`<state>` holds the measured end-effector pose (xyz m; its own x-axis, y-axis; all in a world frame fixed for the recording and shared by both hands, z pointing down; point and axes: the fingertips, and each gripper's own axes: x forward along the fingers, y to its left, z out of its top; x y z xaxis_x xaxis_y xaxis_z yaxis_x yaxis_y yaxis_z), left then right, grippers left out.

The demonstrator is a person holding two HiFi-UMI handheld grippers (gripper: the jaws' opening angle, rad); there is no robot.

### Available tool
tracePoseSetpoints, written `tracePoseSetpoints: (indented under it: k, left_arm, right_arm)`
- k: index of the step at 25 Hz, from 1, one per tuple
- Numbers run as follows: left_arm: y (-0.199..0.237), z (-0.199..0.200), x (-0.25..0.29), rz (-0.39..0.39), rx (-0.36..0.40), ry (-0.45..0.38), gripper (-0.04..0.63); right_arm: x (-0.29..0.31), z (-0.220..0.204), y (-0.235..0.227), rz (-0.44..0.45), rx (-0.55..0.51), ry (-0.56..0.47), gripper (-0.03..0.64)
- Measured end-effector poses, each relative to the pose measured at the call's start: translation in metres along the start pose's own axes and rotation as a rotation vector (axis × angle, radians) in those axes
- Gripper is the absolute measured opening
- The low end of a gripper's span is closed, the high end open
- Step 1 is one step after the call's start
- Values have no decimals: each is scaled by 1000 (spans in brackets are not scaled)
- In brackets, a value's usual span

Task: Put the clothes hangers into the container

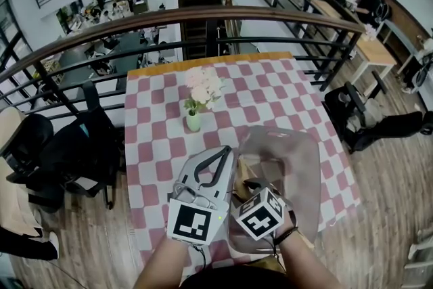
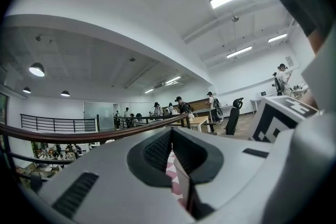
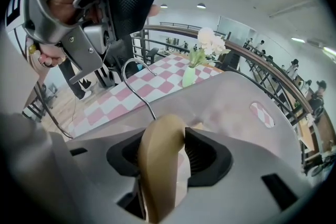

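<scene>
Grey translucent plastic container (image 1: 298, 139) stands on the pink-checked table (image 1: 155, 112). Left gripper (image 2: 176, 162) view: my jaws together, empty. Right gripper (image 3: 169, 147) view: tan wooden wire-hooked clothes hanger (image 3: 157, 165) between my loosened jaws, over the container; I judge a drop-in, then a clean withdrawal.

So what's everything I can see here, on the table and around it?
Table: one, pink-and-white checked cloth, centre.
Vase: one, pale green, white flowers, mid-table.
Container: one, see-through grey, table's near right.
Hanger: one seen clearly, tan with a metal hook, between the right gripper's jaws at the container.
Backpack: one, black, left of the table.
Bag: one, black, floor right of the table.
Railing: one, dark, behind the table.
Left gripper: grey, jaws together, empty.
Right gripper: grey, jaws apart around the hanger.
</scene>
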<state>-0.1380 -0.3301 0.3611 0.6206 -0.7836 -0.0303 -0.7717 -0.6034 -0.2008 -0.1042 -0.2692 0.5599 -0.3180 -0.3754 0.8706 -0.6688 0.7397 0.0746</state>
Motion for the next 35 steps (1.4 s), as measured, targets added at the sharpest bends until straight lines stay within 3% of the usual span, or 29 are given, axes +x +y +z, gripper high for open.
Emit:
tracePoseSetpoints:
  k: [8, 24, 35]
  left_arm:
    - [-5, 3, -1, -3, 0, -6, 9]
    - [-27, 16, 0, -45, 15, -14, 9]
    - [-40, 14, 4, -37, -4, 52, 9]
  right_arm:
    - [-6, -6, 4, 48, 14, -6, 222]
    - [-28, -15, -2, 9, 30, -30, 229]
    - [-60, -9, -16, -43, 58, -157, 229]
